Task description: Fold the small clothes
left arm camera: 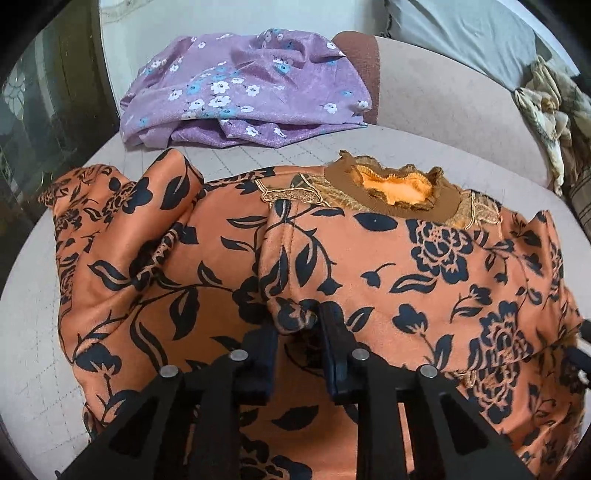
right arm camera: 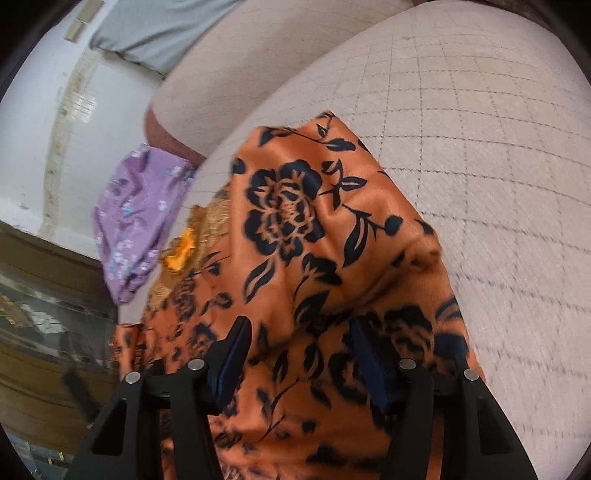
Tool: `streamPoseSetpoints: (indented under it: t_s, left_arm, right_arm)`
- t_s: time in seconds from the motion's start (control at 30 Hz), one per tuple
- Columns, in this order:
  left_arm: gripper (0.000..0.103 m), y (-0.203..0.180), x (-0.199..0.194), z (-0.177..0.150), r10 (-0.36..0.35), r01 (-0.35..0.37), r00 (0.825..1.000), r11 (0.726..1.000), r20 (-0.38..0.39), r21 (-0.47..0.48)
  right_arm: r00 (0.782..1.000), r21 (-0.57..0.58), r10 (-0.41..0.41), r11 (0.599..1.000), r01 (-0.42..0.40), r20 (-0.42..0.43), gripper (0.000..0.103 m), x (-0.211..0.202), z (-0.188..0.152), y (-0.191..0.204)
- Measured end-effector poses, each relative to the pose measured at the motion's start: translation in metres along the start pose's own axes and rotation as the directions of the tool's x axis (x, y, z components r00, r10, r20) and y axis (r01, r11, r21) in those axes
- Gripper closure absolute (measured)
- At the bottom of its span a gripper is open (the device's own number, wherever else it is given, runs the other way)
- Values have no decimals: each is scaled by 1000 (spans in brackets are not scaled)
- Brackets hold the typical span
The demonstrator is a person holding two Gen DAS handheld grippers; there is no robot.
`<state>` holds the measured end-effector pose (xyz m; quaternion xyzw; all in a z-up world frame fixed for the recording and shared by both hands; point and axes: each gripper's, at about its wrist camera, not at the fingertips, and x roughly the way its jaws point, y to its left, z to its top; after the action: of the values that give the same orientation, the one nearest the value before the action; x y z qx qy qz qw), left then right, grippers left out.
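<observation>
An orange top with black flowers (left arm camera: 369, 258) lies spread out on a pale sofa seat with a grid of thin lines (right arm camera: 480, 166). Its brown neck hole with a frilly edge (left arm camera: 395, 192) points away from the left gripper (left arm camera: 299, 317). The left fingers (left arm camera: 332, 332) stand close together on the near part of the top. A small bump of the orange cloth sits right at their tips, and the fingers look pinched on that fold. The rest of the top stretches out to both sides of them, with one sleeve (left arm camera: 122, 206) bunched up to the left. The right gripper (right arm camera: 299, 332) hangs over the other side of the same top. Its fingers (right arm camera: 232, 347) stand about half apart, and a raised hump of the orange cloth lies between them. The picture is blurry there, so I cannot tell if the fingers press on the cloth or only stand around it. A purple cloth with little white and blue flowers (left arm camera: 243, 88) lies crumpled at the far side of the seat, just beyond the orange top and not touching it in the left view. A grey cushion (left arm camera: 461, 33) leans at the back of the sofa.
</observation>
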<state>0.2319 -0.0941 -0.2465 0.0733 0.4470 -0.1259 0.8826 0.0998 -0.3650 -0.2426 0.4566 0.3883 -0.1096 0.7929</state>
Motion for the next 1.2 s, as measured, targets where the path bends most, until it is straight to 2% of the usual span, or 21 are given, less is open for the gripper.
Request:
streamPoseSetpoints:
  t_s: [0.07,0.17,0.27,0.4,0.47,0.63,0.7,0.77,0.87,1.0,1.1,1.2]
  left_arm:
    - [72,-1,-1,-1,4,-4,1000,1000,7,8]
    - [62,-2,-10,-6,-6,5,999,1000,39,18]
    - [53,-6,-25,-13,4,-8,996,999,93,43]
    - [32,-6,-53,-20,22,-33,985,997,172,63]
    - [28,-2,-68,-24,35,-49,978,996,206,67]
    - [26,30,-100,-31,26,-26,974,1000,223,-1]
    - [20,52,-113,-32,28,-16,973,998,229,-56]
    - [15,75,-122,-32,55,-27,970,992,238,-123]
    - [15,105,-133,-32,103,-55,964,979,245,-194]
    - [14,136,-142,-25,139,-93,964,974,226,-205]
    - [14,158,-143,-17,143,-104,968,976,205,-190]
    - [13,186,-139,-7,146,-108,975,970,167,-218]
  right_arm:
    - [999,-32,15,999,-13,49,43,-21,-11,1]
    - [994,-100,1,995,11,114,43,-51,-26,-1]
    - [988,-136,-4,990,25,154,43,-74,-39,-5]
    - [978,-198,-30,978,72,206,43,-97,-59,-8]
    - [974,-211,-43,973,92,224,42,-101,-64,-8]
    - [965,-248,-66,960,131,255,43,-95,-68,0]
    - [963,-280,-71,949,145,260,43,-91,-71,7]
    - [964,-310,-78,937,158,255,42,-85,-75,13]
    - [969,-353,-72,923,155,237,41,-75,-80,23]
    - [973,-402,-40,906,131,227,34,-67,-87,35]
    - [976,-412,-31,903,121,218,33,-61,-89,40]
    - [978,-399,-24,911,107,206,33,-57,-86,40]
